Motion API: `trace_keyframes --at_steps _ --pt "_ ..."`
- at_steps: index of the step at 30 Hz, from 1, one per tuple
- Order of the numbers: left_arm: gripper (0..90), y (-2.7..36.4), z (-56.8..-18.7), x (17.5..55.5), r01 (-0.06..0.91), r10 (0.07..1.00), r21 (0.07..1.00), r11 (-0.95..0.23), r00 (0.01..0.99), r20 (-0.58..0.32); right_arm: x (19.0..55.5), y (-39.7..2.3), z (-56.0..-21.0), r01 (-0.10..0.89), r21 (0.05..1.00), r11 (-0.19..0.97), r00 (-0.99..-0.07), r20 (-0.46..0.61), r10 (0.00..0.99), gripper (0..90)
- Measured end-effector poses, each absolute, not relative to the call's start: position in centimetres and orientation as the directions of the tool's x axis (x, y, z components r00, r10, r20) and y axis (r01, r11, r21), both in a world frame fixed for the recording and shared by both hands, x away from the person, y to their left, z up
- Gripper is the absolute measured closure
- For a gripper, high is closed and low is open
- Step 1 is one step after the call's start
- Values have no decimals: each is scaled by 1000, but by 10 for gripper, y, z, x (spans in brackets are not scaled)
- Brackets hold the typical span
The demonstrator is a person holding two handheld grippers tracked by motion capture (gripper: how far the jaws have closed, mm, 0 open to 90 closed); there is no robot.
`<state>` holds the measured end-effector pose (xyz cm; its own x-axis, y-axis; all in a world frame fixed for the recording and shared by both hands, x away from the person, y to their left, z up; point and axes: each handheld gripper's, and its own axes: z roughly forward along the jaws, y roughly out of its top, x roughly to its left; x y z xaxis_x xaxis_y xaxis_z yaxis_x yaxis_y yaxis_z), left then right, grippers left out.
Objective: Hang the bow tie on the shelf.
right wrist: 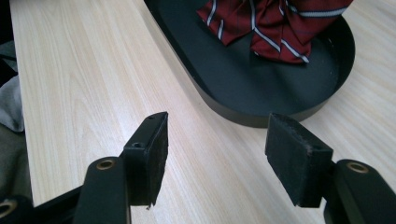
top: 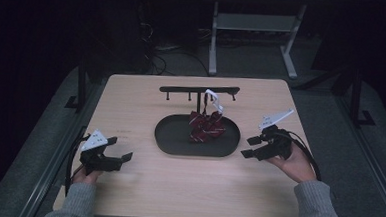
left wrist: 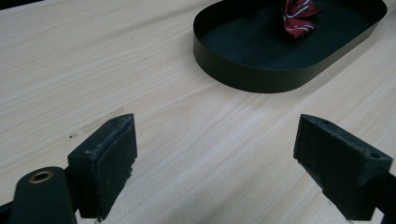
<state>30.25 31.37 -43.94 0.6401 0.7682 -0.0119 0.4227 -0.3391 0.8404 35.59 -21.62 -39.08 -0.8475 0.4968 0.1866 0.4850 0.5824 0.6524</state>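
- High view first: I take the red striped tie (top: 206, 125) as the thing to work on. It lies bunched in the black oval tray (top: 169, 137), right of the tray's middle, and a white strip (top: 214, 100) runs up from it toward the black hook rack (top: 199, 90) behind the tray.
- My right gripper (top: 251, 146) sits just off the tray's right end, jaws pointing at it. My left gripper (top: 123, 156) is off the tray's left-front corner, farther from the cloth. I judge the right one nearer.
- Right gripper view: the tie (right wrist: 275, 23) is ahead and slightly right of the jaws, just past the tray's near wall (right wrist: 233, 112). Its stripes run several ways, so I cannot call a long axis.
- Both pairs of jaws stand wide apart with nothing between them, over bare worktop (top: 177, 188).
- Left gripper view: the tray (left wrist: 243, 77) is ahead and to the right, with the tie (left wrist: 299, 16) at its far side.
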Motion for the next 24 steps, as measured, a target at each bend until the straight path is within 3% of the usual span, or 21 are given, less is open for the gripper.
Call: trace_keyframes --at_steps 24 --pt "130 313 -440 302 423 770 843 -332 638 -18 325 -235 -425 530 666 524 -816 233 529 381"
